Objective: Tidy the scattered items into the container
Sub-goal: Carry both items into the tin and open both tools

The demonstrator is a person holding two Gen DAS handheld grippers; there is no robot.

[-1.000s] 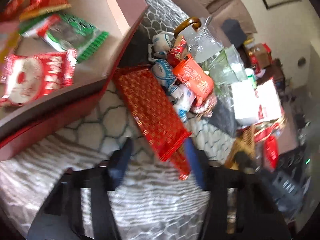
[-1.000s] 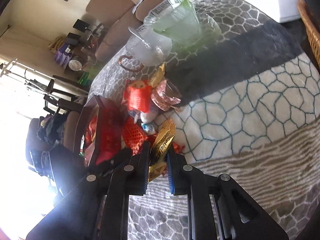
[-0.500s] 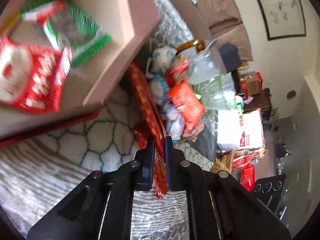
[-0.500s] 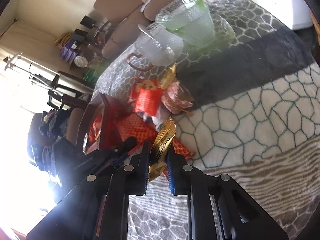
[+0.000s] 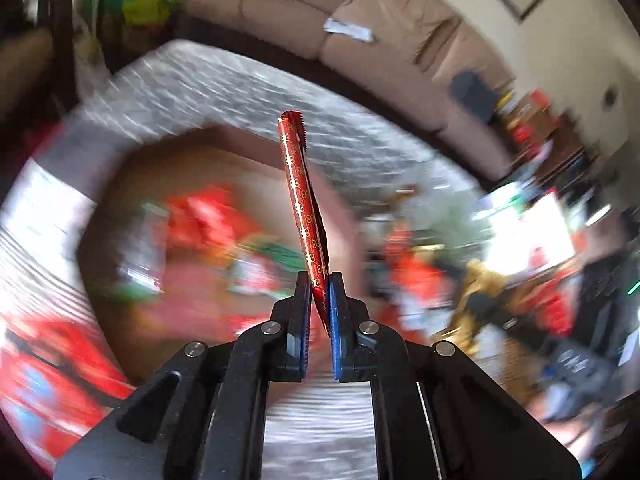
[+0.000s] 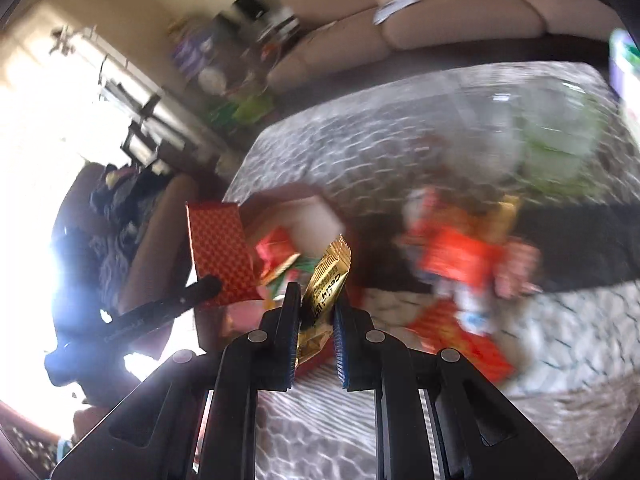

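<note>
My left gripper (image 5: 319, 286) is shut on a flat red packet with a gold pattern (image 5: 301, 204), held edge-on in the air above the open pink-brown box (image 5: 200, 148). The box holds blurred red and green snack packets (image 5: 224, 236). My right gripper (image 6: 317, 300) is shut on a gold snack packet (image 6: 326, 280) and holds it near the box (image 6: 304, 210). The red packet (image 6: 218, 252) and the left gripper's finger (image 6: 176, 304) show at the left of the right wrist view.
More loose packets (image 6: 456, 260) lie in a heap on the patterned cloth (image 6: 360, 148), right of the box. Clear glassware (image 6: 552, 132) stands behind them. A beige sofa (image 5: 360, 28) runs along the back. Both views are motion-blurred.
My left gripper closed on the red patterned packet, lifted it off the cloth and swung it left over the box. My right gripper moved toward the box with the gold packet.
</note>
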